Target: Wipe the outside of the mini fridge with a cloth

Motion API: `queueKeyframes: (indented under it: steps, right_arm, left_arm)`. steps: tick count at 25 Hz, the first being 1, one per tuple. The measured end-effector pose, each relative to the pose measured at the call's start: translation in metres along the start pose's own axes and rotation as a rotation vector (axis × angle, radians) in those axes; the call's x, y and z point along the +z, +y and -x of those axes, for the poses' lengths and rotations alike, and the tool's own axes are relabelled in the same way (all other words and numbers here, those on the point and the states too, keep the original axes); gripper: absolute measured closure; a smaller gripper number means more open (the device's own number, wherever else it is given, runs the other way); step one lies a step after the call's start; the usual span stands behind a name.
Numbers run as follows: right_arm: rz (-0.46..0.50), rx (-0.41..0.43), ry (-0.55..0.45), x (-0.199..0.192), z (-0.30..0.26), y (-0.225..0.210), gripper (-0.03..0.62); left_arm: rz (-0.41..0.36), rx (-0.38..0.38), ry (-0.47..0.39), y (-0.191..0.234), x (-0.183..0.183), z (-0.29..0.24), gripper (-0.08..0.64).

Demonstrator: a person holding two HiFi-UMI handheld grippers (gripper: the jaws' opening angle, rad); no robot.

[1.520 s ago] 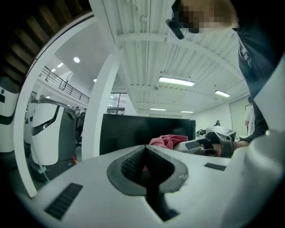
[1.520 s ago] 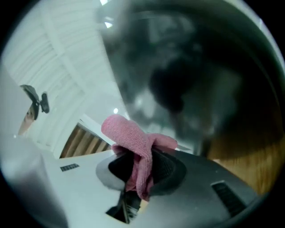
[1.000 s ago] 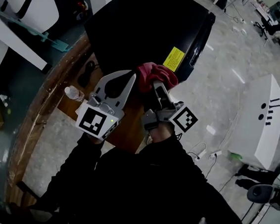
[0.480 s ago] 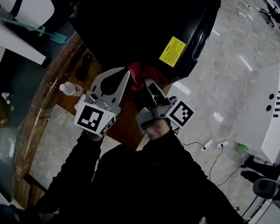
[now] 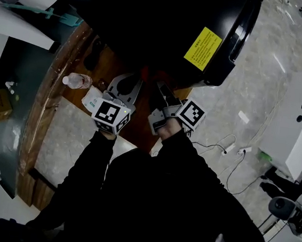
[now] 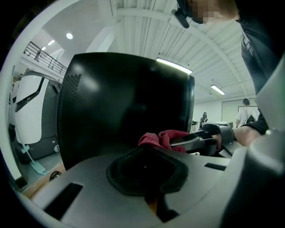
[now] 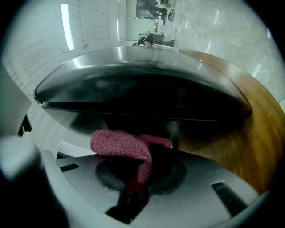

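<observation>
The black mini fridge (image 5: 161,22) with a yellow sticker (image 5: 203,48) stands on the wooden table (image 5: 55,89). My right gripper (image 5: 155,87) is shut on a red cloth (image 7: 122,146), and the cloth sits close under the fridge's glossy lower edge (image 7: 142,95); whether it touches is unclear. In the head view the cloth (image 5: 149,72) is mostly lost in shadow. My left gripper (image 5: 126,84) is just to the left, shut and holding nothing. From the left gripper view the fridge's side (image 6: 124,102) fills the middle, with the cloth (image 6: 161,137) and the right gripper (image 6: 200,141) to the right.
A water bottle (image 5: 77,81) and a small white packet (image 5: 91,99) lie on the table left of my left gripper. On the floor to the right stand a white machine (image 5: 295,122) and loose cables (image 5: 228,147). White units (image 5: 16,28) are at far left.
Both grippers have moved in toward the fridge's lower edge. The cloth, plainly seen earlier, is now largely in the fridge's shadow. The right gripper still holds it.
</observation>
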State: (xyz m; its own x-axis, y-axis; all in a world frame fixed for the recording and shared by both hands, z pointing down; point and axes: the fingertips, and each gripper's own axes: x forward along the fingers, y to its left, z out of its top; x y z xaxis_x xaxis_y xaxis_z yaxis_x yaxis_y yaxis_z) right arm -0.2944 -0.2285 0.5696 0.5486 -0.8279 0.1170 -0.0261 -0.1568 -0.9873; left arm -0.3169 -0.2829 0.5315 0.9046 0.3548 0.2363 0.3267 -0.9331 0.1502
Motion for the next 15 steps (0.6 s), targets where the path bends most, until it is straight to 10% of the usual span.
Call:
queueKeyframes:
  steps: [15]
  right_arm:
    - [-0.106, -0.220, -0.013, -0.016, -0.016, -0.173, 0.511]
  left_arm:
    - [0.135, 0.042, 0.286, 0.031, -0.170, -0.046, 0.557]
